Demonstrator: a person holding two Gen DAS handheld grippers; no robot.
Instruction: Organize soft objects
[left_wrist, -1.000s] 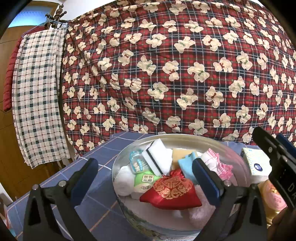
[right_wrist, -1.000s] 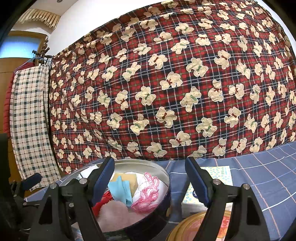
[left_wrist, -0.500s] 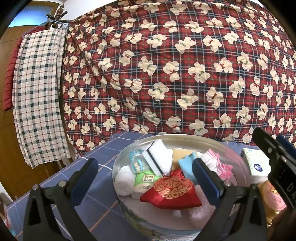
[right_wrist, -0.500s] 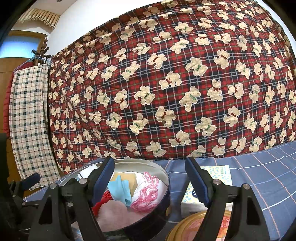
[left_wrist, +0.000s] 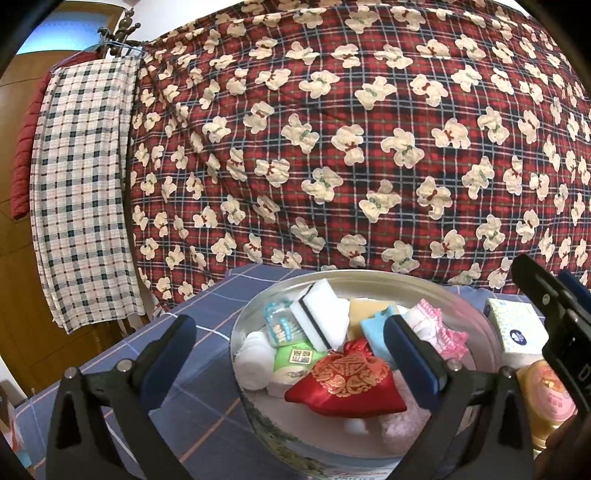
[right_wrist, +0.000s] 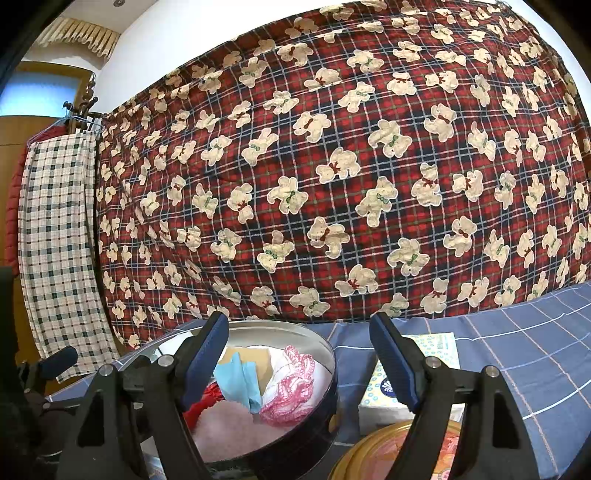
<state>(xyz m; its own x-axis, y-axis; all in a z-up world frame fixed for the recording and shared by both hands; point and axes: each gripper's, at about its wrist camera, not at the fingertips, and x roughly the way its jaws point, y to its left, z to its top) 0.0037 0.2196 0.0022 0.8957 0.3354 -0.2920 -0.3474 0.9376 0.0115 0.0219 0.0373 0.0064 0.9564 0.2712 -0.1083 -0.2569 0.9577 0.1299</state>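
Both grippers, left (left_wrist: 291, 354) and right (right_wrist: 297, 354), hang spread and empty over the round tin (left_wrist: 476, 325) on the blue cloth (left_wrist: 192, 398), which already holds the soft items, red pouch (left_wrist: 345, 384) uppermost, suggesting sorting is nearly done.

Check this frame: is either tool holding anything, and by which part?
Nothing is held. Left tool and right tool both stand open above the round tin, pads touching nothing.

Only white letters on the black gripper body (left_wrist: 570, 373) at the left view's right edge read partly ("D", maybe "A"); the green packet (left_wrist: 295, 360) bears Chinese characters too blurred to read.
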